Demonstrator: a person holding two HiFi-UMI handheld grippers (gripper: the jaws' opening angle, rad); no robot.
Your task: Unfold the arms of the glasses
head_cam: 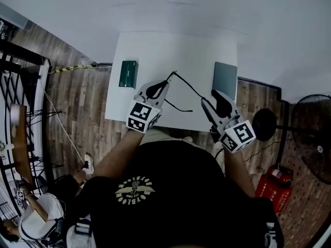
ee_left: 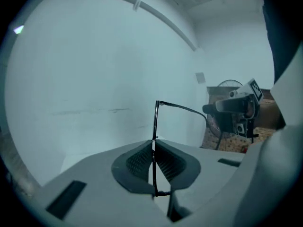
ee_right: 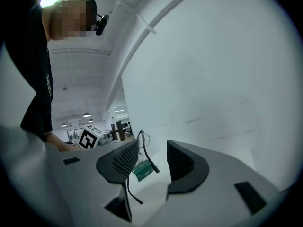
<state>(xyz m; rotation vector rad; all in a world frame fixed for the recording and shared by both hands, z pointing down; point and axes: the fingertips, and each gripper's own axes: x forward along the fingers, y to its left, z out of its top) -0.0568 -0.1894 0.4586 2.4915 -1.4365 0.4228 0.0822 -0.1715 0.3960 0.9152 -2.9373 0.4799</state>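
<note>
At center frame, above a white table [head_cam: 155, 50], the left gripper [head_cam: 165, 81] clamps the glasses [head_cam: 186, 86]. The right gripper [head_cam: 209, 97] holds its jaws apart.

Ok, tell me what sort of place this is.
Probably an indoor lab or open office workspace: a white table stands on a wood-plank floor, with a standing fan beside it. Ceiling lights run down a long room beyond.

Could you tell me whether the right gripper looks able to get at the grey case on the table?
Probably yes: the right gripper is open and sits just short of the grey case, with nothing between them.
</note>
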